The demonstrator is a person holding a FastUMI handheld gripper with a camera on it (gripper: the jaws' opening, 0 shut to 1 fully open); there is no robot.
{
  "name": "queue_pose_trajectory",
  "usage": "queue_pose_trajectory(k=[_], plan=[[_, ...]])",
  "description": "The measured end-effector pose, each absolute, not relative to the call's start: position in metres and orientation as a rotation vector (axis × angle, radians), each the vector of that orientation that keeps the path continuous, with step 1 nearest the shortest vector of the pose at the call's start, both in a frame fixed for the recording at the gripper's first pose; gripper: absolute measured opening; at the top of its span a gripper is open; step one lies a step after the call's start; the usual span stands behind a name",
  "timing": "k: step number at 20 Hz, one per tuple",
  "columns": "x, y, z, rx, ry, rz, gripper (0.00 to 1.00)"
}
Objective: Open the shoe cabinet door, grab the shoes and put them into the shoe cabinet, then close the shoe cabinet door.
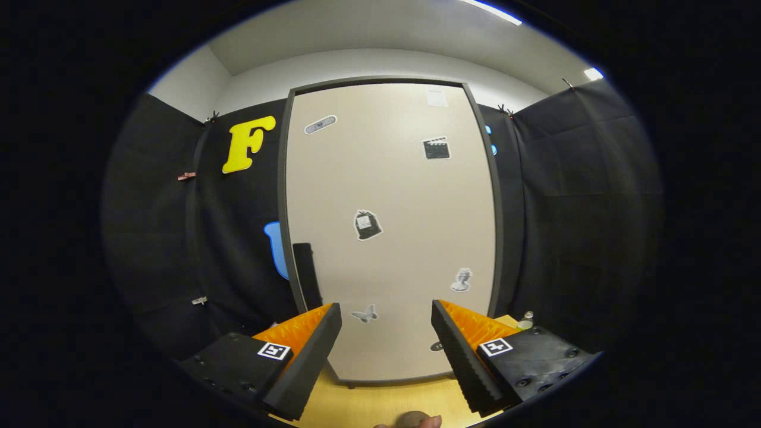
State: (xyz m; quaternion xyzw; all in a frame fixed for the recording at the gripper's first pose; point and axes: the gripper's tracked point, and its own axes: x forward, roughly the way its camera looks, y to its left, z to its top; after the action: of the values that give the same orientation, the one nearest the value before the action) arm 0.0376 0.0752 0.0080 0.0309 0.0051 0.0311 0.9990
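Gripper view: 1 gripper (386,333), its 2 fingers spread wide apart with nothing between them, pointing at 1 shoe cabinet door (389,232) that stands shut just beyond the fingertips. Beige flat panel in a dark grey frame, upright on 1 yellow wooden table top (392,401). 1 black vertical handle (307,274) near the door's left edge, low down, just above the left finger: the only sensible place to take hold. Probably a stiff, light board that swings on hinges along the right side, judging by the handle's position; smooth face, slippery for the pads, so the pull likely belongs on the handle bar, pinched from both sides and drawn toward the near side. About 7 small stickers on the panel, among them 1 clapperboard sticker (436,148) and 1 butterfly sticker (364,314). 1 small clear item (525,321) at the right of the cabinet, too small to identify. 1 fingertip of a person's hand (416,422) at the near edge. Door not yet opened.
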Motion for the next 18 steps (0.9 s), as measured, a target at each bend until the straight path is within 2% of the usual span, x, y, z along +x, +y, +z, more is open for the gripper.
queue_pose_trajectory(k=[9, 15, 16, 17, 18], plan=[[0.115, 0.168, 0.001, 0.047, 0.017, 0.135, 0.99], [0.160, 0.184, -0.024, 0.022, 0.040, 0.114, 0.98], [0.165, 0.186, -0.030, 0.019, 0.058, 0.117, 0.96], [0.168, 0.188, -0.035, 0.016, 0.069, 0.114, 0.89], [0.172, 0.187, -0.040, 0.000, 0.077, 0.101, 0.78]])
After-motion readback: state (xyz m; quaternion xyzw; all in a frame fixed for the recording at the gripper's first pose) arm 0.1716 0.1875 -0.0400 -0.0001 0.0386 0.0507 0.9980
